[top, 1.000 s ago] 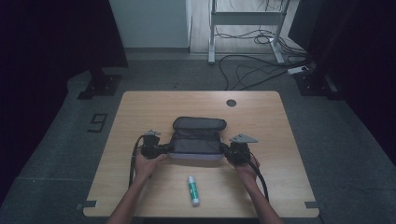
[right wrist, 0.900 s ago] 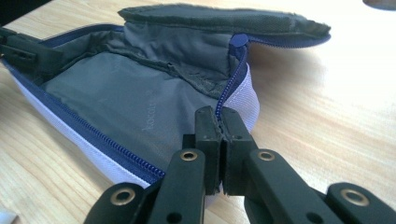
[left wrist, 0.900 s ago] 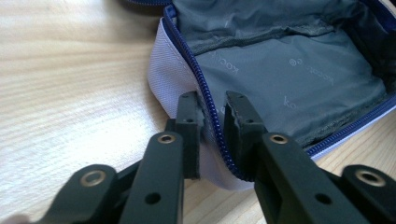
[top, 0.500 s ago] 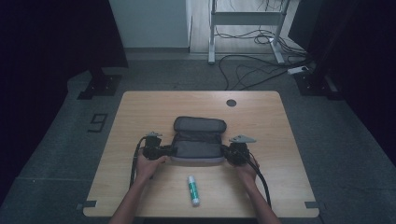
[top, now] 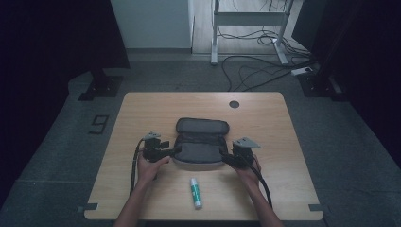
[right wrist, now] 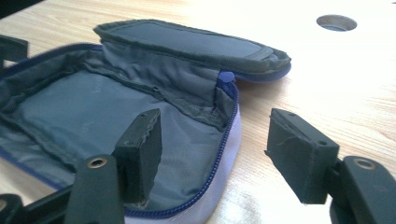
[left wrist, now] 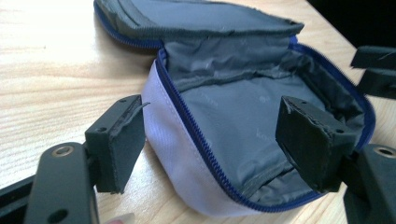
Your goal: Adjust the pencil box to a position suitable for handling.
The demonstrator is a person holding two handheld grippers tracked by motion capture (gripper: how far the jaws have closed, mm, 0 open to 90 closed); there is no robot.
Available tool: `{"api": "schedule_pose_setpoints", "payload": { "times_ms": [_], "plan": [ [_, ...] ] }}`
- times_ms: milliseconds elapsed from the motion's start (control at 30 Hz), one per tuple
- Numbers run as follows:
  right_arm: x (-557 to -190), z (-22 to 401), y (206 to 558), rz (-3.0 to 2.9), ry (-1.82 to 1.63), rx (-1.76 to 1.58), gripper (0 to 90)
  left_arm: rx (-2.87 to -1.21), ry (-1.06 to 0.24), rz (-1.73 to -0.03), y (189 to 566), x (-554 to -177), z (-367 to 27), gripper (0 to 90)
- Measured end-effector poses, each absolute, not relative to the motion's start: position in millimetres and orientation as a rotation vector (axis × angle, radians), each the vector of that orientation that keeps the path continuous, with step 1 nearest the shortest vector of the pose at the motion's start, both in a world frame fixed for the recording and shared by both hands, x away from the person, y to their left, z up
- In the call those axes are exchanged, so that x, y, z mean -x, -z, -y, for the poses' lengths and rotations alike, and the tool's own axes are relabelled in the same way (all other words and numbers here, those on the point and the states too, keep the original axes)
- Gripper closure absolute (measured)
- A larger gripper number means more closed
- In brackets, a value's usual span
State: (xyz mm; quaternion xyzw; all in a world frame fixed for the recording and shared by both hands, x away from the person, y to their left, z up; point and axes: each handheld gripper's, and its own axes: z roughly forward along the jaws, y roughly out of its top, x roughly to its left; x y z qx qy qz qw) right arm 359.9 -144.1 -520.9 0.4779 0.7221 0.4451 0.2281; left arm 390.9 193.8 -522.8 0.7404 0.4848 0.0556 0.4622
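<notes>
Now: one open pouch (top: 200,146) | one tube (top: 195,193) | two tongs, both agape

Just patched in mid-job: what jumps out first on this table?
The open grey fabric pouch with a blue zipper lies mid-table, lid flopped back and its lining bare. The left tool and right tool each straddle one end of its rim, jaws apart. A white-and-green tube lies nearer the person.

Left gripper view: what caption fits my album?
Open gripper fingers straddle the zipper rim of an open grey pouch on a wooden table.
</notes>
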Motion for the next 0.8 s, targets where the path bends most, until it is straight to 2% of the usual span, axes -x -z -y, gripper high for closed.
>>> {"api": "schedule_pose_setpoints", "payload": {
  "times_ms": [233,800],
  "plan": [
    [-351.4,143.1,512.9,-2.009,-1.268,-1.300,31.9,-1.831,-0.170,-1.145,517.4,-381.8,-200.6,24.4],
    [-314.9,135.1,502.7,-2.073,-1.338,-1.237,30.5,-1.816,-0.125,-1.161,507.4,-362.8,-218.8,25.1]
  ]
}}
